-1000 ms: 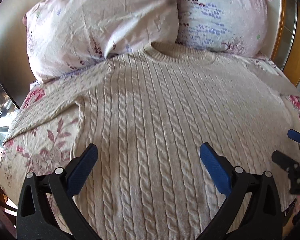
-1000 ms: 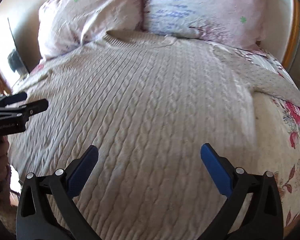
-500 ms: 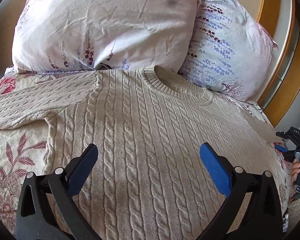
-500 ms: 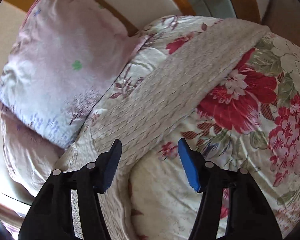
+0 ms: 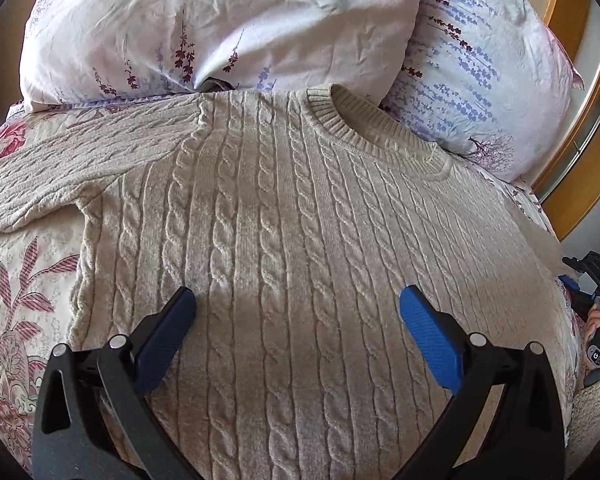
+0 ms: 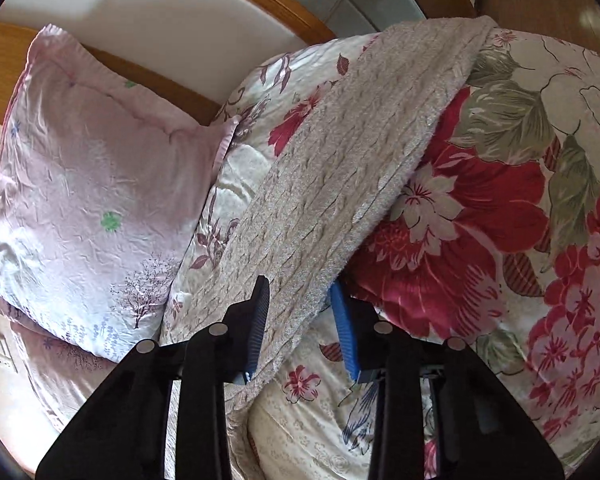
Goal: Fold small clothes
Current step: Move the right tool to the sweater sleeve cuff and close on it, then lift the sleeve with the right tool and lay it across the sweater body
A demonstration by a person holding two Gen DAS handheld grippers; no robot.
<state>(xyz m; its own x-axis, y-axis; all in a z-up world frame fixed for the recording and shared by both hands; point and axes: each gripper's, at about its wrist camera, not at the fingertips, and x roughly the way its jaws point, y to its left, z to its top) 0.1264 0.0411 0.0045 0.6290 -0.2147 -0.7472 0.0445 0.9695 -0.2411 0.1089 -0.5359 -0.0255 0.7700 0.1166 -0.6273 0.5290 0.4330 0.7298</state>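
Around the sweater sleeve (image 6: 340, 184), the right gripper (image 6: 300, 320) fingers are closing.

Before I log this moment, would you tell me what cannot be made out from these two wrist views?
- Sweater hem: left wrist view, cut off at the bottom edge behind the open left gripper.
- Its left sleeve end: cut off at that view's left edge.
- Right gripper, closing around the right sleeve: whether its pads already press cannot be told.
- Sleeve cuff: right wrist view, runs over the bedspread edge.
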